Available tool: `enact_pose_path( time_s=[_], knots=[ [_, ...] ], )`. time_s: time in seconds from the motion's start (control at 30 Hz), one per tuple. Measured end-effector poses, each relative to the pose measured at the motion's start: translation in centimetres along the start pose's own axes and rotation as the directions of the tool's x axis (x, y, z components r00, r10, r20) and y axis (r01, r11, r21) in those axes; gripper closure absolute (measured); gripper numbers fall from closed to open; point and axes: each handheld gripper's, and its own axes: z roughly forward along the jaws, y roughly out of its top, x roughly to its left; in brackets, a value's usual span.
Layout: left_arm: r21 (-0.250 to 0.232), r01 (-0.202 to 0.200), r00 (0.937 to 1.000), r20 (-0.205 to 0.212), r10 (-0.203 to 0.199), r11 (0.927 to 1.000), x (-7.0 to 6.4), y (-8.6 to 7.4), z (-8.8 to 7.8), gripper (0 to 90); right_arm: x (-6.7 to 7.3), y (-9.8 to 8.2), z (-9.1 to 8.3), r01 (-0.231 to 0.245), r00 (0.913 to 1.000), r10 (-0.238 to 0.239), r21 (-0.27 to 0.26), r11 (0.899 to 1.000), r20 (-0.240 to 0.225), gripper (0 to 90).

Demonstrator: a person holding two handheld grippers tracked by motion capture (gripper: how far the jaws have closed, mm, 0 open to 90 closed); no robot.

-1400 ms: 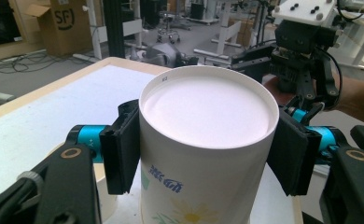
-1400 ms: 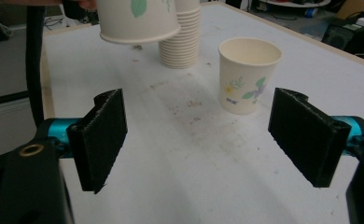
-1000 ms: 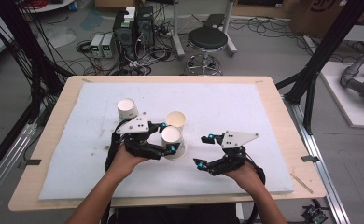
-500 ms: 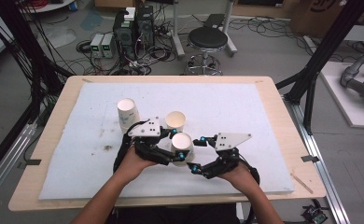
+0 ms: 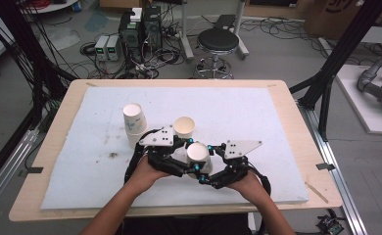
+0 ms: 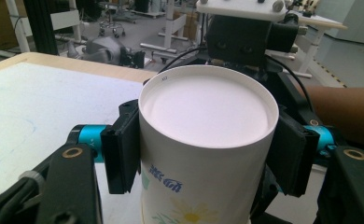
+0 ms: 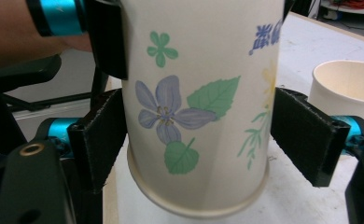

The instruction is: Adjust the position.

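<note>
An upside-down flowered paper cup is held just above the white mat near the front middle. My left gripper is shut on its upper part, and in the left gripper view the pads press both sides of the cup. My right gripper faces it from the right. In the right gripper view its jaws straddle the cup near the rim. The pads stand close beside the wall, which shows no dent. The left gripper's pad grips higher up.
An empty upright cup stands just behind the held one, also in the right gripper view. A stack of inverted cups stands to the left. The white mat covers the wooden table.
My left gripper has carried the cup to the right, up to the right gripper. The right gripper, apart from it one second ago, now has its jaws around the cup.
</note>
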Motion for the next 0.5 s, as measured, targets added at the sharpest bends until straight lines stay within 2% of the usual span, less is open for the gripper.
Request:
enact_pose_path(
  time_s=[0.13, 0.23, 0.4, 0.5],
  knots=[
    [-0.002, -0.002, 1.0, 0.007, 0.002, 1.0, -0.06, -0.06, 0.15, 35.1, -0.13, -0.15, 0.15, -0.007, 0.9999, 0.007, -0.004, 1.0, -0.009, 20.7],
    [-0.008, 0.001, 1.0, 0.009, -0.001, 1.0, -0.01, -0.12, 0.07, 35.2, -0.15, -0.2, 0.13, -0.01, 0.9992, 0.009, -0.007, 1.0, -0.039, 27.6],
    [-0.01, -0.009, 0.9998, 0.017, 0.009, 0.9999, -0.05, -0.15, -0.11, 35.6, -0.15, -0.25, 0.14, -0.008, 0.9988, 0.007, -0.018, 1.0, -0.048, 32.0],
    [-0.018, -0.025, 0.9997, 0.005, 0.026, 0.9995, -0.23, -0.19, -0.15, 34.8, -0.09, -0.2, 0.11, 0.004, 0.9988, -0.005, -0.016, 1.0, -0.049, 35.0]
  ],
)
